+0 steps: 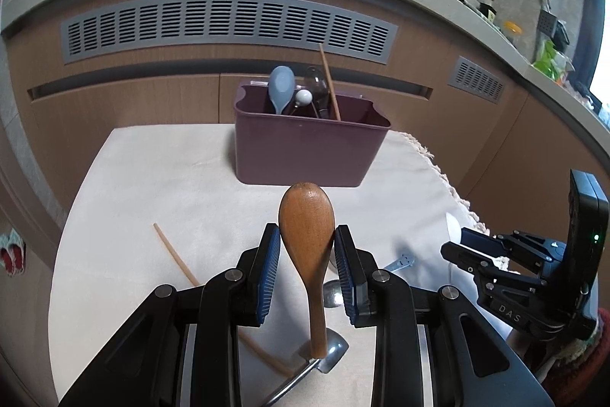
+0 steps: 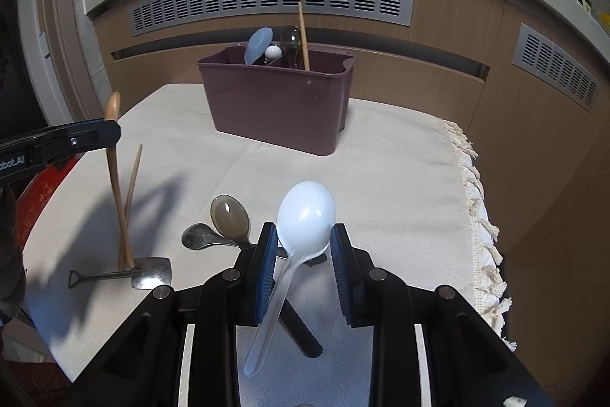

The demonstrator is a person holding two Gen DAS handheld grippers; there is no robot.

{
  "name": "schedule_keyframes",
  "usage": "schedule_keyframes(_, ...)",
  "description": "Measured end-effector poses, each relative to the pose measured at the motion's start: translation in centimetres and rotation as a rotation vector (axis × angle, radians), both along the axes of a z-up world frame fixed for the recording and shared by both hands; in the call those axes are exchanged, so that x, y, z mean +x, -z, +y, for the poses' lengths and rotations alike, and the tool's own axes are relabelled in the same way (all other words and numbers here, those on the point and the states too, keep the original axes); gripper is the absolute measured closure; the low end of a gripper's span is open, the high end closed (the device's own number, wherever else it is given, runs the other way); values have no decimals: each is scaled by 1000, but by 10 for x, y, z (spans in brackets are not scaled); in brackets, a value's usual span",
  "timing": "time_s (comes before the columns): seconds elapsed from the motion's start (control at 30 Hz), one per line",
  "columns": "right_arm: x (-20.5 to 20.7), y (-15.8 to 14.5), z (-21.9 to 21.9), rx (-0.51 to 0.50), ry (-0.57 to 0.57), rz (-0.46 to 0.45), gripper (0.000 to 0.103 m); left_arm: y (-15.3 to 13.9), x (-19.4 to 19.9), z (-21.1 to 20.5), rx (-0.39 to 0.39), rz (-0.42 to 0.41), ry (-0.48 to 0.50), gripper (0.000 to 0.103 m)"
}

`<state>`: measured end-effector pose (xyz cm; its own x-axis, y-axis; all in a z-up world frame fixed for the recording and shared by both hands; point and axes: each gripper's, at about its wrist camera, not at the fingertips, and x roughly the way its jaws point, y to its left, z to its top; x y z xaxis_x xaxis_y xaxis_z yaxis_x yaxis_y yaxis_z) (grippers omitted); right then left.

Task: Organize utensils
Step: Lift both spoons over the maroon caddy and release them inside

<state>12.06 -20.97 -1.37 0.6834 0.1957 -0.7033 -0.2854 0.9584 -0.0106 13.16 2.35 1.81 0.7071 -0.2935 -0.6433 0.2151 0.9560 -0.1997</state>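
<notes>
My left gripper (image 1: 308, 246) is shut on a wooden spoon (image 1: 307, 216), bowl up, held above the cloth; it also shows in the right wrist view (image 2: 113, 124). My right gripper (image 2: 303, 239) is shut on a white plastic spoon (image 2: 305, 216), bowl up. A purple bin (image 1: 305, 147), also in the right wrist view (image 2: 274, 102), stands at the far side of the cloth and holds a blue spoon (image 1: 281, 86), a chopstick (image 1: 329, 82) and other utensils.
On the cream cloth (image 2: 381, 178) lie a chopstick (image 1: 175, 254), a smoky plastic spoon (image 2: 228, 216), a metal spoon (image 2: 200, 237) and a small metal spatula (image 2: 148, 273). A fringed cloth edge (image 2: 480, 216) is at the right. Wooden cabinets with vents stand behind.
</notes>
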Motion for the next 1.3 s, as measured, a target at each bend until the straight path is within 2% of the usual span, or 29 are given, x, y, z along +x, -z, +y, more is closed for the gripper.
schedule_keyframes(0.17, -4, -8, -3, 4, 27, -24, 77, -12, -1, -4, 23, -15, 4, 73)
schedule_keyframes(0.33, -5, -34, -6, 3, 37, -85, 77, -52, -7, -4, 27, -115, 5, 73)
schedule_keyframes(0.43, -1, -66, -7, -7, 34, -154, 77, -88, -6, -1, 30, -199, 6, 73)
schedule_keyframes(0.6, 17, -146, -10, -34, 52, -323, 77, -166, 18, 7, -10, -347, -9, 73)
schedule_keyframes(0.7, 41, -193, -14, -31, 70, -391, 77, -201, 44, 12, -81, -354, 21, 73)
schedule_keyframes(0.8, 60, -221, -12, -53, 72, -450, 77, -218, 61, 18, -92, -367, 4, 73)
schedule_keyframes(0.87, 71, -231, -11, -44, 72, -482, 77, -221, 74, 21, -81, -366, 2, 73)
schedule_keyframes(1.0, 95, -228, -10, 47, 39, -464, 77, -201, 101, 21, -62, -353, -1, 73)
schedule_keyframes(1.1, 116, -204, -1, 80, 19, -445, 77, -175, 121, 14, -45, -337, 13, 73)
schedule_keyframes(1.3, 159, -155, 19, 95, 2, -389, 78, -121, 164, 5, -43, -236, 42, 73)
